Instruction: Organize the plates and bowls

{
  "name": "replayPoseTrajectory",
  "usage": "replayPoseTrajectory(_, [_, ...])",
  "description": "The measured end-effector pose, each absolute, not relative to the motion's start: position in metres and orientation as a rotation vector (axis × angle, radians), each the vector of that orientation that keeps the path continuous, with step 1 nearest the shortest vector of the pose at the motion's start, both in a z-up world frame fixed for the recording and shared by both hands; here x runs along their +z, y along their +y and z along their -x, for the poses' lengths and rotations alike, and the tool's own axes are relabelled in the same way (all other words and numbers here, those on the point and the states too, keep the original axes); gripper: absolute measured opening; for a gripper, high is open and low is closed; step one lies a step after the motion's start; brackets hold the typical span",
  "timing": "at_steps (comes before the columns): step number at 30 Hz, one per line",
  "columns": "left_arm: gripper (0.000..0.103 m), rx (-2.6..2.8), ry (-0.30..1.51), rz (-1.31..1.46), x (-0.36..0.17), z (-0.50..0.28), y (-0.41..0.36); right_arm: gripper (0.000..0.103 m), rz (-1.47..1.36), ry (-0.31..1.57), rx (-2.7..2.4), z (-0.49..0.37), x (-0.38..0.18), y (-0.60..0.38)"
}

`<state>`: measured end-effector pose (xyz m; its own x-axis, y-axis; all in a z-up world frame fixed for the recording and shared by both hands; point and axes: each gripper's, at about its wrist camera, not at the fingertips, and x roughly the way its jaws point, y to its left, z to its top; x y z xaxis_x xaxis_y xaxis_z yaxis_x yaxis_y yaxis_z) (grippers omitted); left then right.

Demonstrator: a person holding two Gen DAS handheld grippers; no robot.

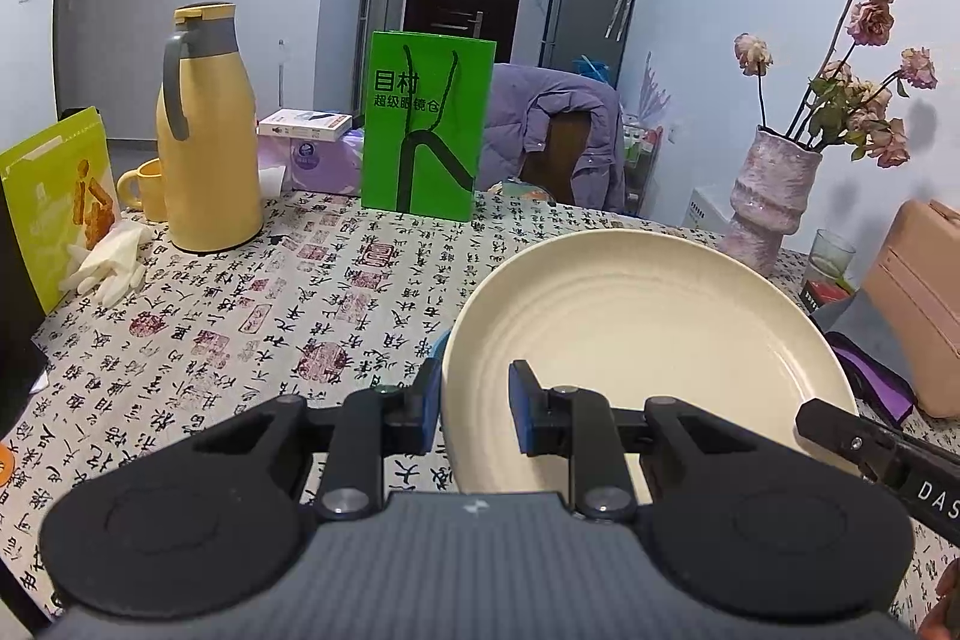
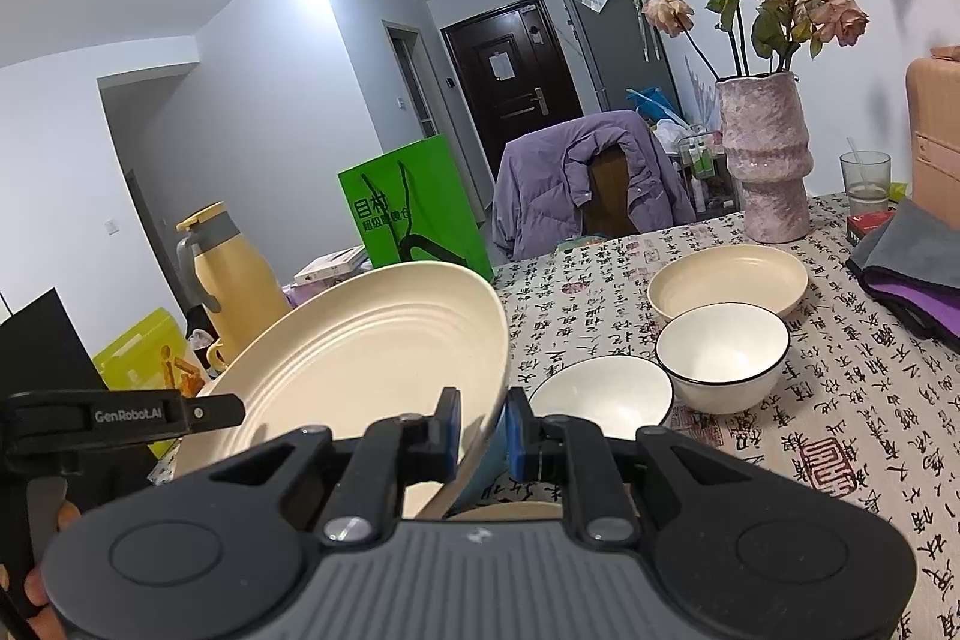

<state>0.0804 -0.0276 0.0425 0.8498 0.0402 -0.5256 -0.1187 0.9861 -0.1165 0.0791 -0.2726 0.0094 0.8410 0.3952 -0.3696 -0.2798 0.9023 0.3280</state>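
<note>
A large cream plate point(image 1: 630, 334) with a blue underside hangs tilted above the patterned tablecloth point(image 1: 300, 316), held from both sides. My left gripper point(image 1: 474, 400) is shut on its near-left rim. My right gripper point(image 2: 483, 424) is shut on the right rim of the same plate point(image 2: 372, 358). In the left wrist view the right gripper's finger point(image 1: 840, 436) shows at the plate's right edge. On the table to the right lie two white bowls with black rims point(image 2: 723, 358) point(image 2: 600, 394) and, behind them, a shallow cream dish point(image 2: 729, 280).
A yellow thermos jug point(image 1: 207, 148), a yellow mug point(image 1: 147, 187), a green paper bag point(image 1: 426, 124) and white gloves point(image 1: 108, 262) stand at the far left. A pink vase of dried roses point(image 2: 765, 160), a glass point(image 2: 864, 181), a grey-purple cloth point(image 2: 906, 274) and a chair with a purple jacket point(image 2: 588, 178) are at the right.
</note>
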Motion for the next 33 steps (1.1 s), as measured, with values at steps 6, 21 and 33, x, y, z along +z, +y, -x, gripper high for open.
replayPoseTrajectory(6, [0.024,0.065,0.556,0.167,0.035,-0.075,-0.026,0.015,-0.268,0.447,0.360,-0.074,0.004,-0.275])
replayPoseTrajectory(21, [0.024,0.044,0.568,0.171,0.013,-0.065,-0.023,0.015,-0.263,0.483,0.364,-0.061,-0.020,-0.278])
replayPoseTrajectory(33, [0.024,0.016,0.586,0.164,-0.005,-0.058,-0.028,0.015,-0.269,0.519,0.354,-0.054,-0.040,-0.285])
